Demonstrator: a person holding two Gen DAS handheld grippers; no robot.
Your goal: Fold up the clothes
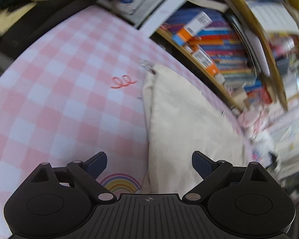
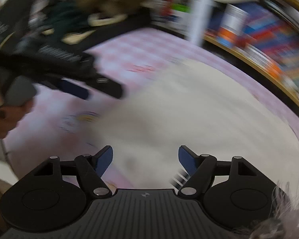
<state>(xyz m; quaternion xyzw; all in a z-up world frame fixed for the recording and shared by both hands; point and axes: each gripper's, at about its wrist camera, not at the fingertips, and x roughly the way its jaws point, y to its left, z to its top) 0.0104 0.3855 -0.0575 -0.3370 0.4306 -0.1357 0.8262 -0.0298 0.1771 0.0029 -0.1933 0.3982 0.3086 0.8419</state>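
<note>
Cream garment [image 1: 189, 123] lies flat, folded, along the pink checked sheet's [image 1: 55, 91] shelf-side edge; left gripper [image 1: 149, 164] and right gripper [image 2: 145, 160] hover over it, jaws wide, empty.

The pink-and-white checked bed sheet [image 1: 55, 91] is a soft gingham, pale pink squares against white. It has a little pastel rainbow print [image 1: 120, 183] in pink, yellow and purple bands, plus a coral-red looped squiggle print [image 1: 122, 81]. On top lies a plain cream fabric garment [image 1: 185, 123], no pattern at all, just off-white. The black left gripper [image 1: 149, 164] has dark navy-blue finger pads [image 1: 96, 163], and the black right gripper [image 2: 145, 160] has brighter blue ones. Along the side, the tan wooden bookshelf [image 1: 213, 73] is crammed with books [image 1: 225, 45] in orange, blue, red and purple.
</note>
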